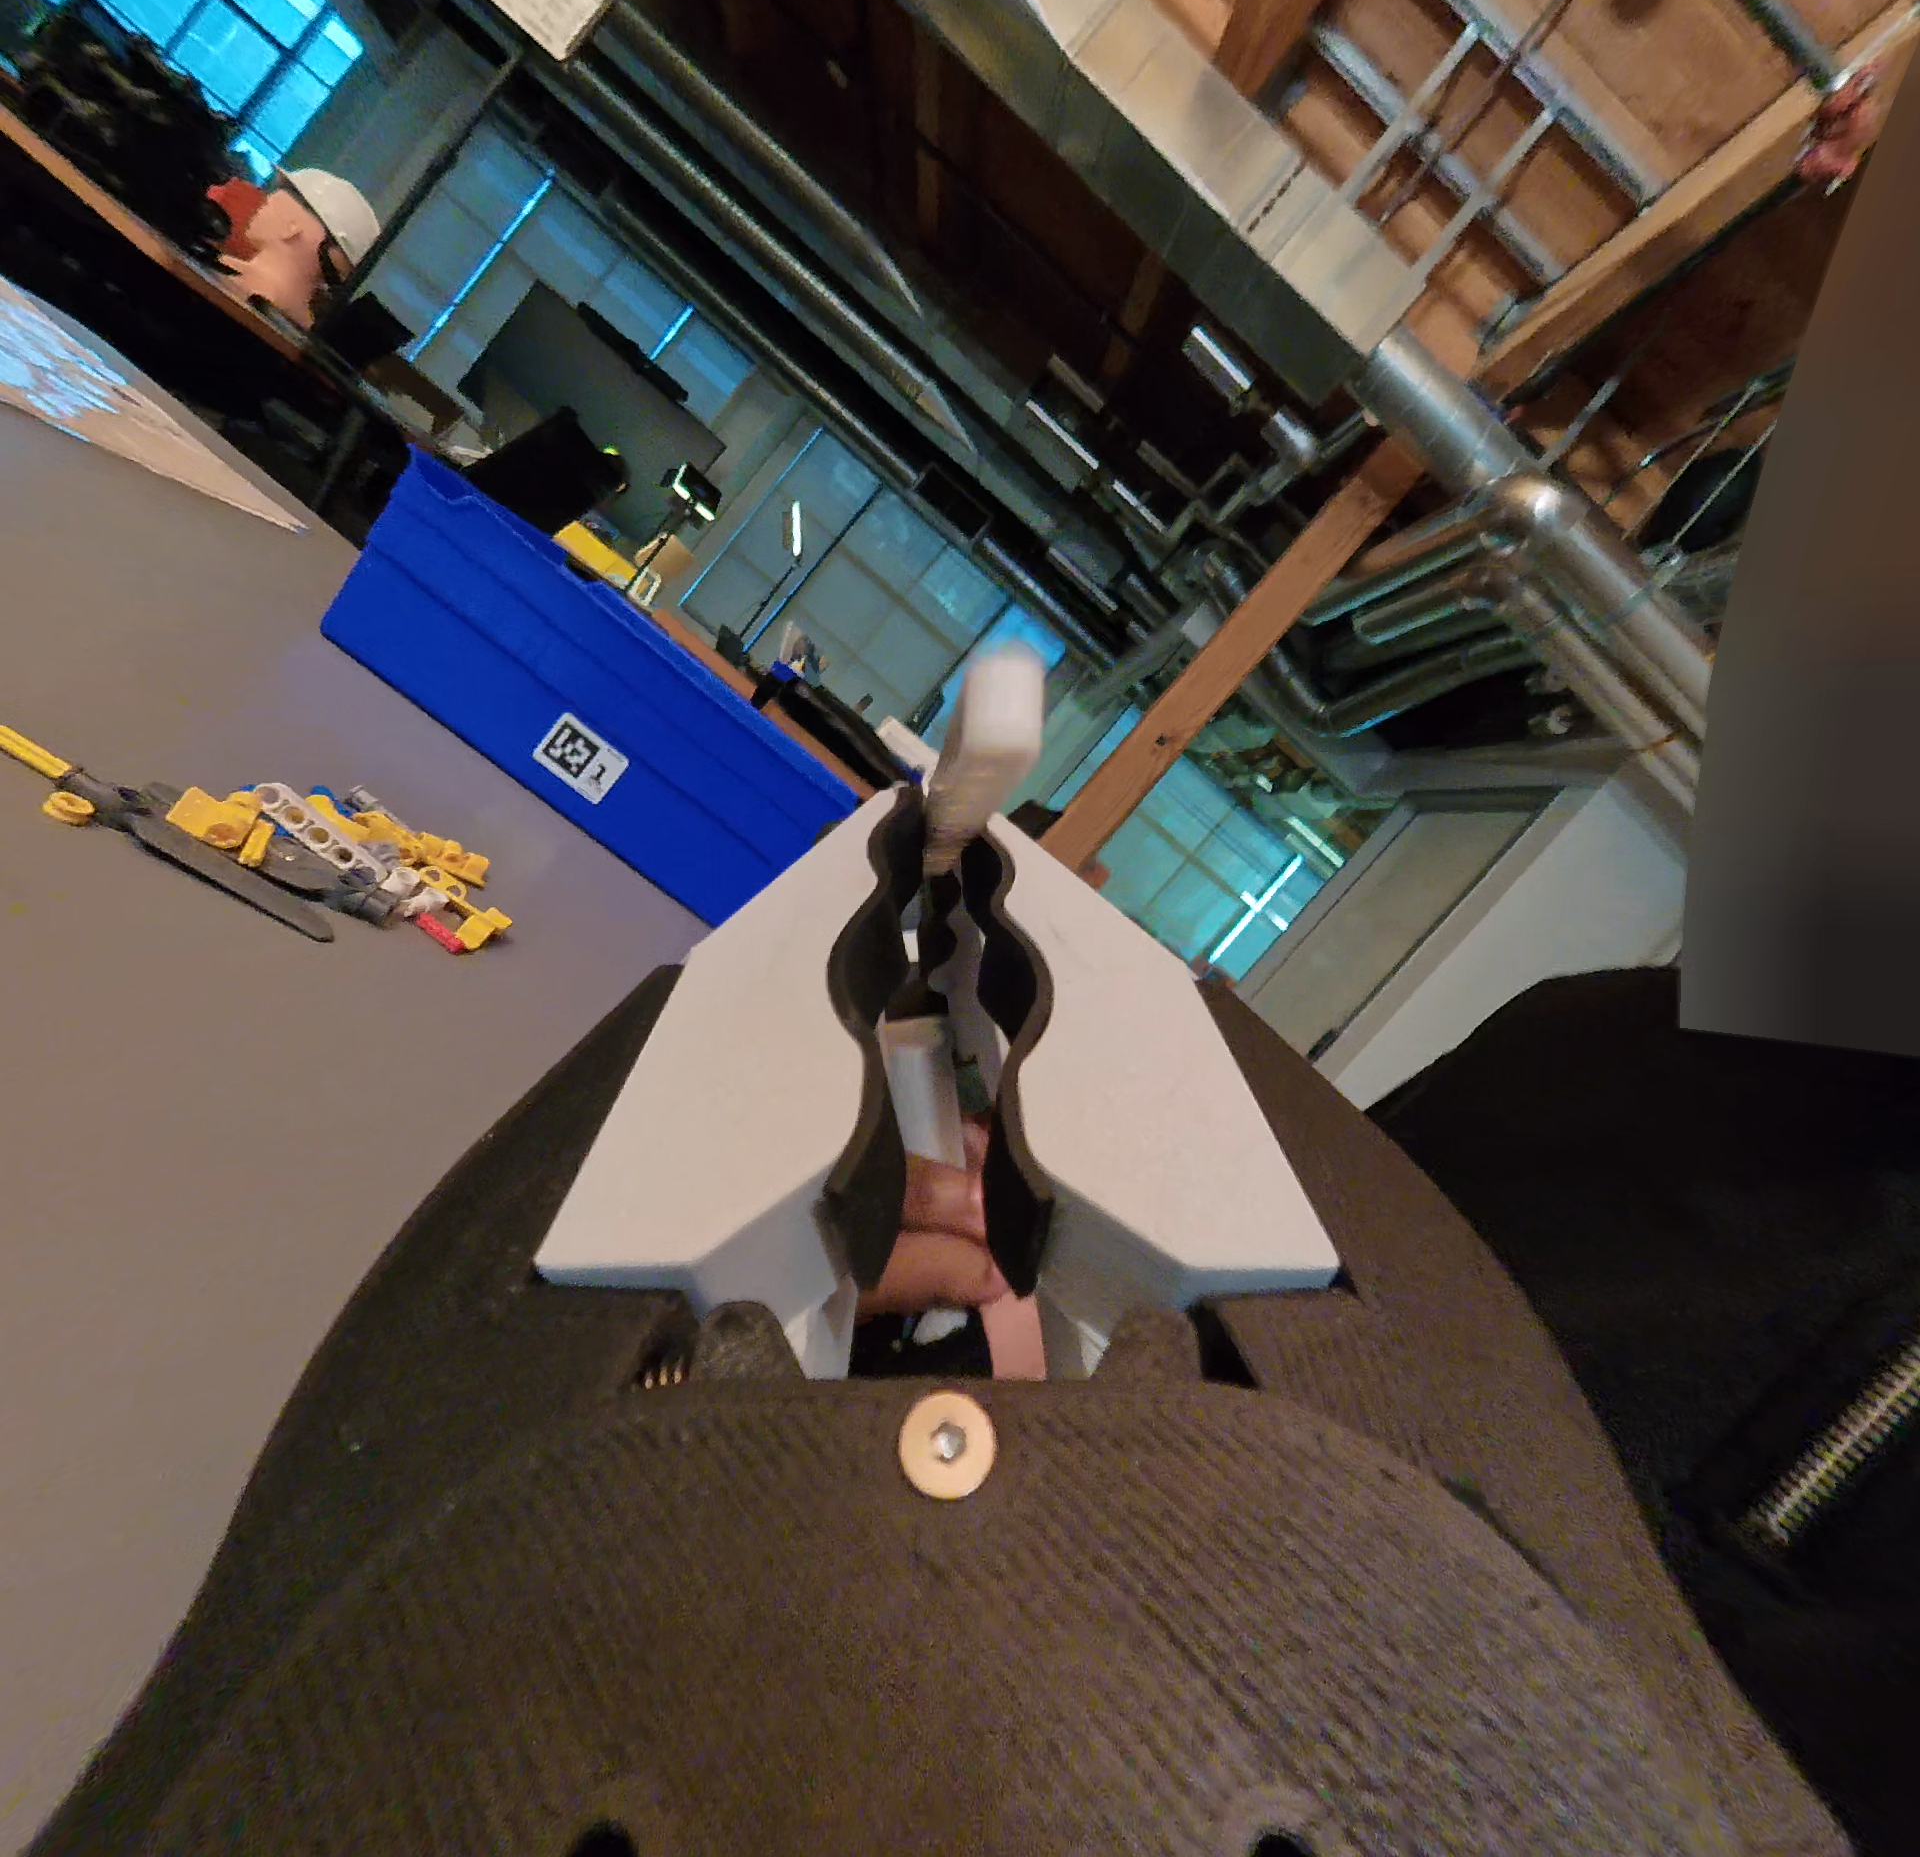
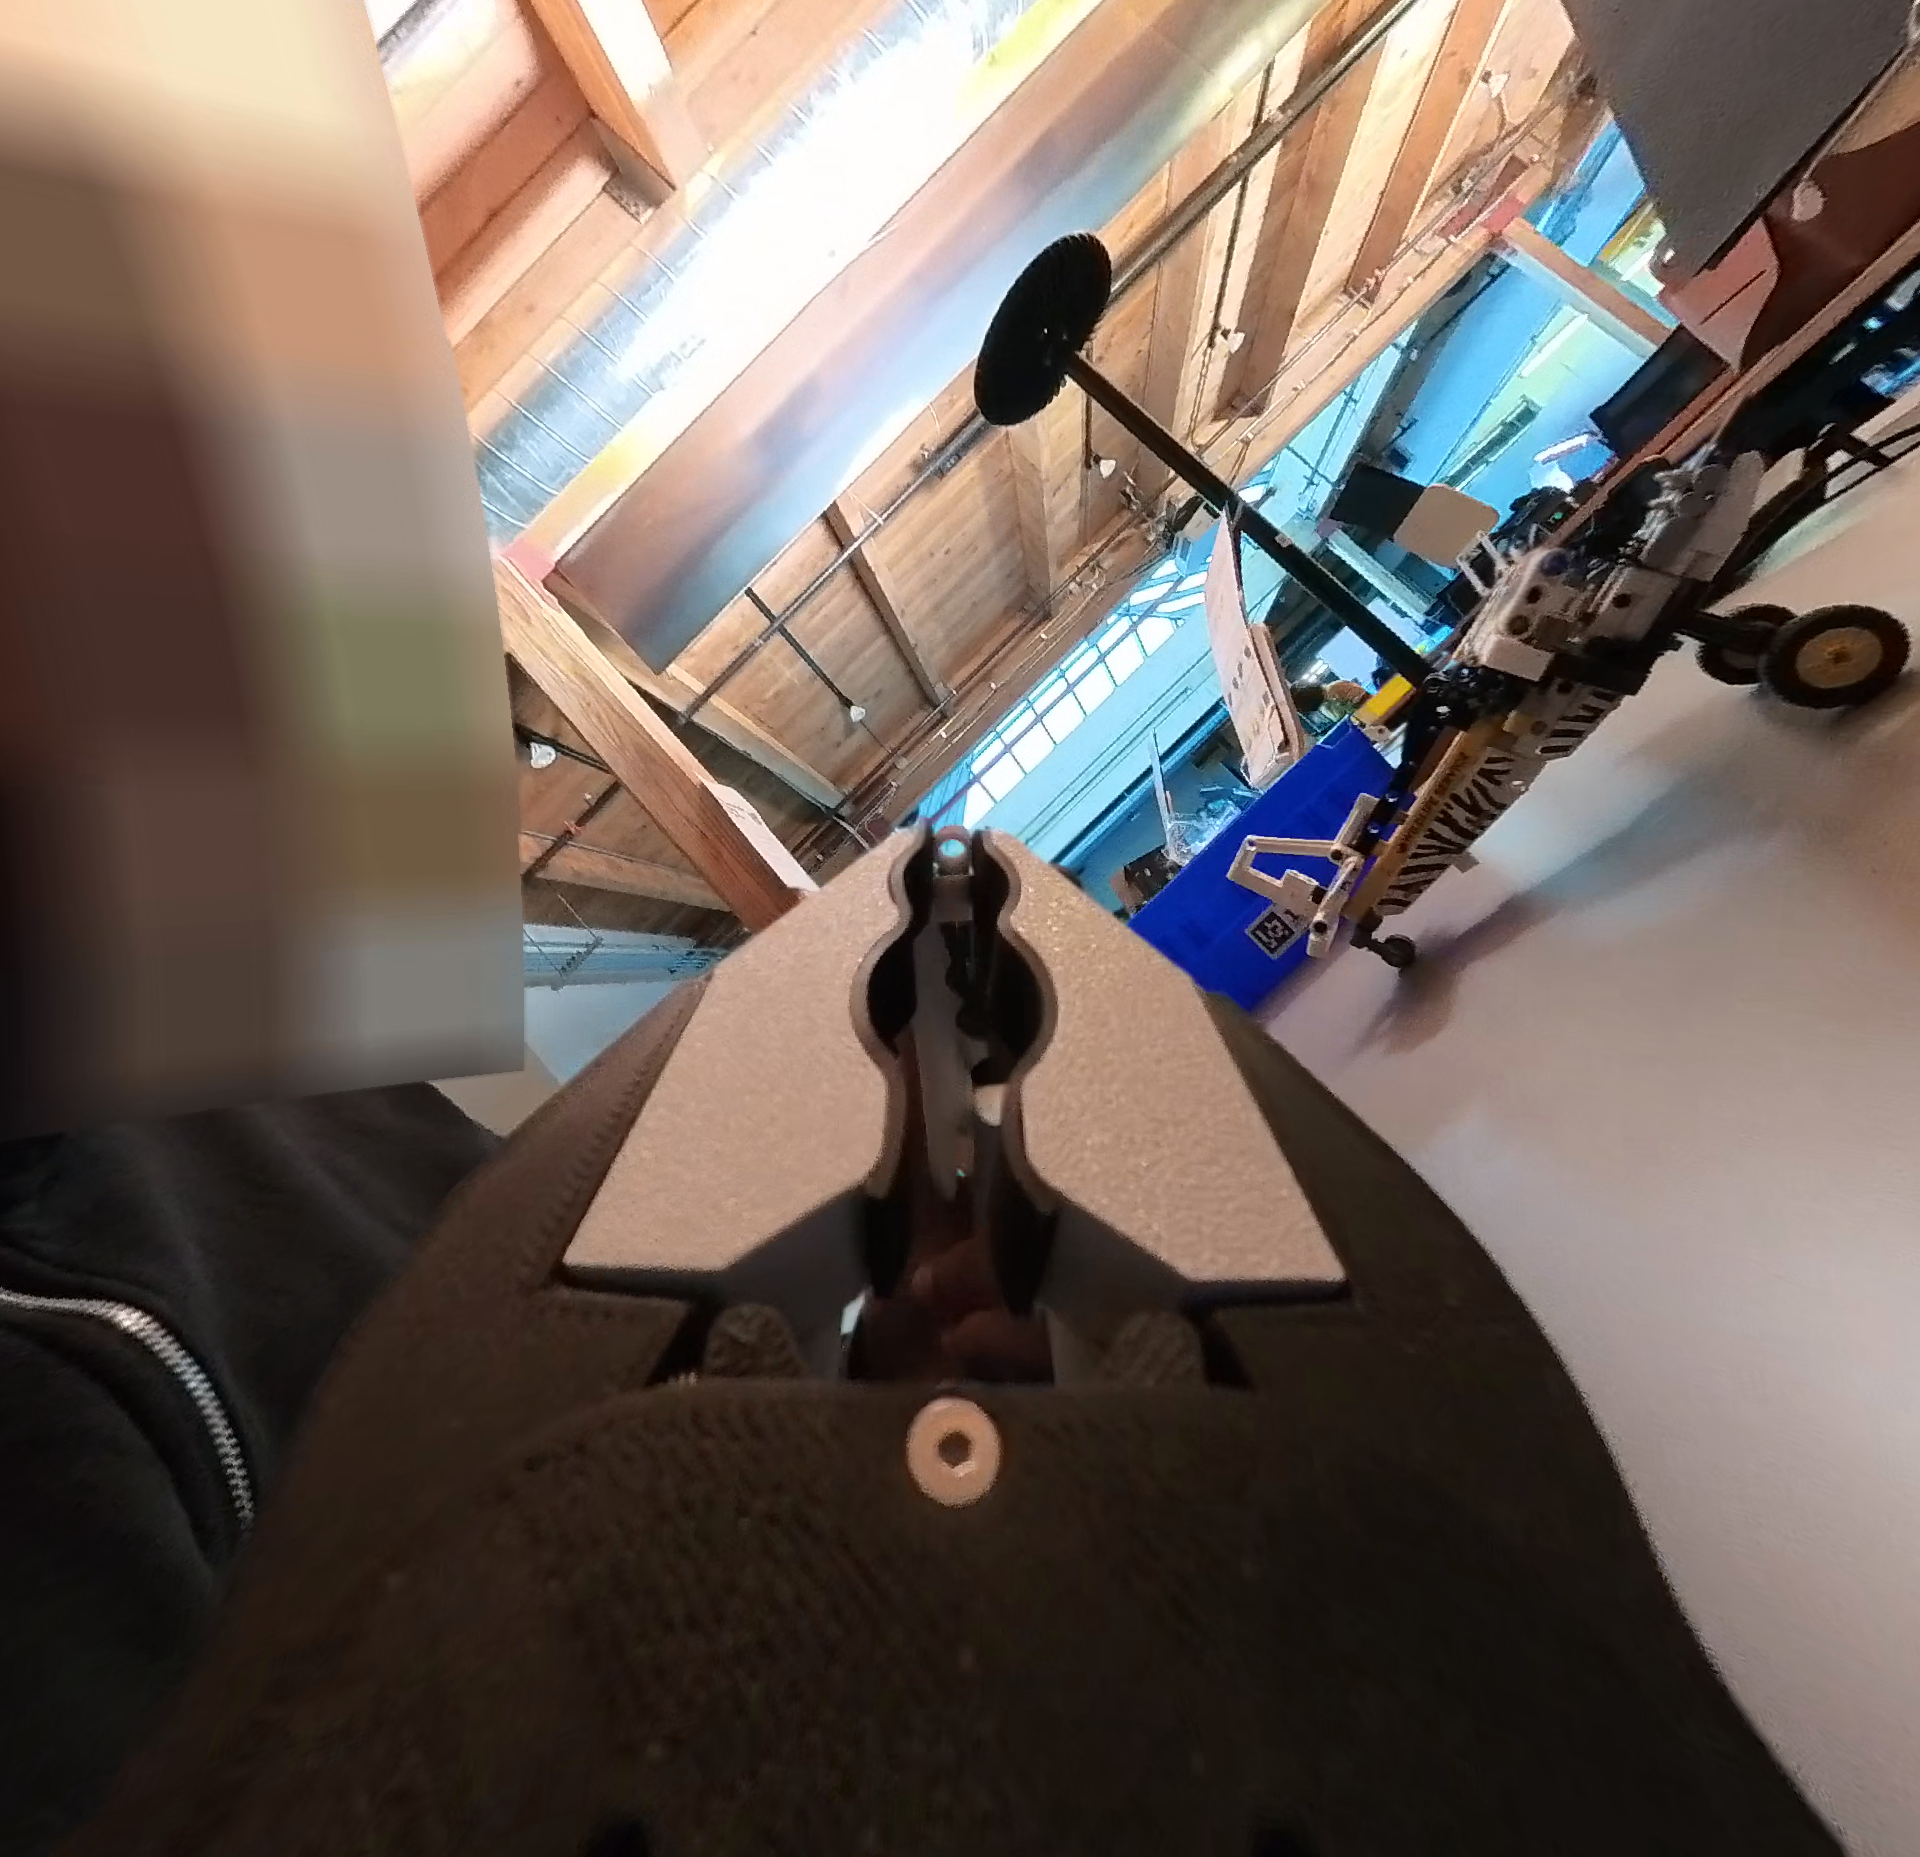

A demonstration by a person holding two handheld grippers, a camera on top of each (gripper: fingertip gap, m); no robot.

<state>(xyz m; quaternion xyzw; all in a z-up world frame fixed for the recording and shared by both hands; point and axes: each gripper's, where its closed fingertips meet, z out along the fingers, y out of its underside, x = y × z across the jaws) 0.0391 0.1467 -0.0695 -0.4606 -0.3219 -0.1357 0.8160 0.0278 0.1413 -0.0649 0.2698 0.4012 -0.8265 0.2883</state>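
Observation:
In the left wrist view my left gripper (image 1: pixel 940 818) is raised off the grey table (image 1: pixel 156 1132) and shut on a long white flat piece (image 1: pixel 997 716). The piece sticks out past the fingertips and also runs back between the jaws. In the right wrist view my right gripper (image 2: pixel 951 843) is shut on a small thin grey piece (image 2: pixel 953 888) with a round hole at its tip. This gripper is also held up in the air, tilted toward the ceiling.
A blue bin (image 1: pixel 582 706) with a square marker stands on the table; it also shows in the right wrist view (image 2: pixel 1268 903). A pile of yellow, grey and white building pieces (image 1: pixel 301 841) lies left. A brick-built wheeled model (image 2: pixel 1558 685) with a black rod and gear (image 2: pixel 1047 332) stands right. A black zipped jacket (image 2: pixel 156 1340) is close by. Both grippers' tips are close together, under 4 cm apart.

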